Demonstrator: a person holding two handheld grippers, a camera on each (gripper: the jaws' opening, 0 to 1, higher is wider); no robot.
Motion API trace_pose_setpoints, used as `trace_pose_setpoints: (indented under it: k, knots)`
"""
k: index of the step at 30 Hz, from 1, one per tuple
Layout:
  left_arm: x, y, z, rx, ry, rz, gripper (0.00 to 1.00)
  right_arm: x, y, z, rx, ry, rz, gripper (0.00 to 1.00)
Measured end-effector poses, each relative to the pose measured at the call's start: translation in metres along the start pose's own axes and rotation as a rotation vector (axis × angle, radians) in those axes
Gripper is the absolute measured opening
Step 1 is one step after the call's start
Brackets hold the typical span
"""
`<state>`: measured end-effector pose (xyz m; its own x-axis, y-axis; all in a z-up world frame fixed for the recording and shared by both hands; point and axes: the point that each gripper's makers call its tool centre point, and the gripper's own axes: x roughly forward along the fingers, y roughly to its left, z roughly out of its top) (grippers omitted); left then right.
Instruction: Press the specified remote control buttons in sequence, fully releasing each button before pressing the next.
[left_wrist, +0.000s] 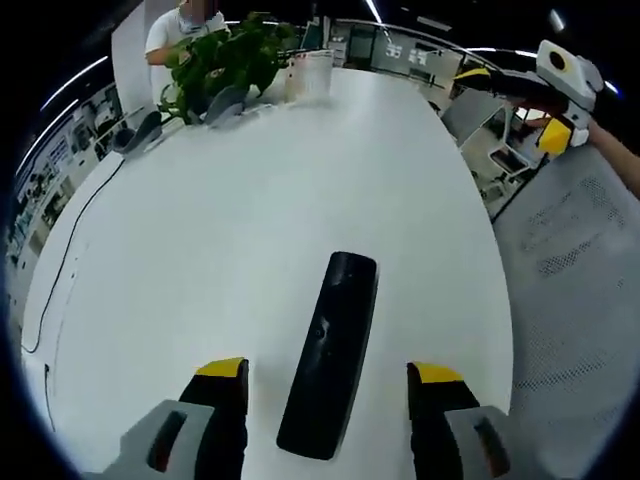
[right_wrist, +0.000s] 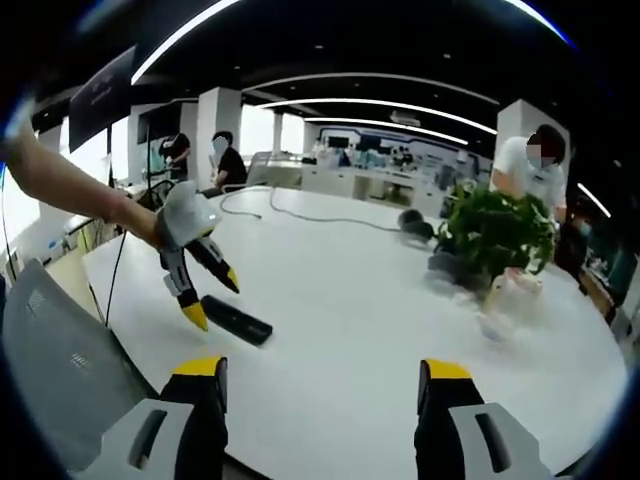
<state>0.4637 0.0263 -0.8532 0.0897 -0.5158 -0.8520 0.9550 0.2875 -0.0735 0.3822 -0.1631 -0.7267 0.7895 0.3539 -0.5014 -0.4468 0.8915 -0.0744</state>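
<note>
Two left gripper (left_wrist: 326, 385) fingers apart, remote (left_wrist: 328, 355) between them, untouched

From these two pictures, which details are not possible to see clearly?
- Buttons on the long black plastic remote control: too small and dark in the left gripper view; in the right gripper view the remote's far end sits behind the left tongs.
- Clear plastic container beside the green leafy plant: blurred, contents unreadable.
- Right tongs: their tips cannot be made out in the left gripper view.
</note>
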Motion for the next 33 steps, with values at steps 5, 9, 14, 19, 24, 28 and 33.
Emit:
trace_pose_setpoints:
  k: [5, 9, 14, 19, 24, 28, 33]
  knots:
    - [0.001, 0.001, -0.006, 0.032, 0.030, 0.005, 0.60, 0.000, 0.001, -0.001, -0.001, 0.005, 0.007, 0.76]
    - [0.002, -0.002, -0.006, 0.032, 0.034, -0.008, 0.52, 0.001, 0.002, -0.002, -0.004, 0.010, 0.013, 0.76]
    - [0.007, -0.003, -0.010, 0.044, 0.056, -0.007, 0.49, 0.001, 0.003, -0.002, -0.005, 0.012, 0.017, 0.75]
    - [0.007, 0.002, -0.010, 0.059, 0.057, 0.011, 0.43, 0.001, 0.003, -0.002, -0.003, 0.012, 0.019, 0.74]
    - [0.007, 0.006, -0.010, 0.073, 0.061, 0.032, 0.35, 0.000, 0.002, -0.002, -0.002, 0.004, 0.013, 0.74]
    - [0.009, 0.001, -0.008, 0.085, 0.052, 0.035, 0.28, 0.000, 0.001, -0.001, 0.006, -0.002, 0.014, 0.73]
    - [0.010, -0.002, -0.007, 0.118, 0.067, 0.047, 0.25, -0.002, 0.000, 0.002, 0.012, -0.021, 0.009, 0.71]
